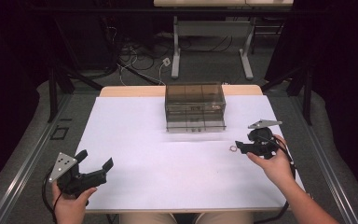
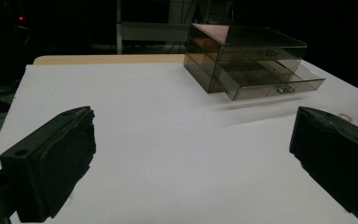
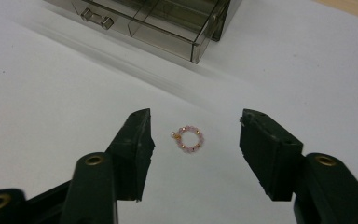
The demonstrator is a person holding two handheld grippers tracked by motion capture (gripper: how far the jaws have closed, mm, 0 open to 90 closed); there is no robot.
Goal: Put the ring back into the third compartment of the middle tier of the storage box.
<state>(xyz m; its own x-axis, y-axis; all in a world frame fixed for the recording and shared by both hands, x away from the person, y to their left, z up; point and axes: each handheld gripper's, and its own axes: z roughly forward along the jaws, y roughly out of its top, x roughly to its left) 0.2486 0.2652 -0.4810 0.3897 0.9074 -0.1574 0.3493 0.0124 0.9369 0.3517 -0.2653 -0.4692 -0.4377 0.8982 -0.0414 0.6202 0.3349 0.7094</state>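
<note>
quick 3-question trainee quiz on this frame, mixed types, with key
1. True or false: the right hand-held gripper has closed on the bead ring.
2. Which drawer of the drawer box stands pulled out? A upper, B lower.
3. What does the bead ring lie on?

Key:
1. False; it lies untouched between open jaws.
2. B.
3. The white table top, in front of the box and toward its right.

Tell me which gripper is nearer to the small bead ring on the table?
Right. The right gripper has the bead ring lying between its open jaws, untouched. The left gripper sits far across the table, near its front left corner.
</note>
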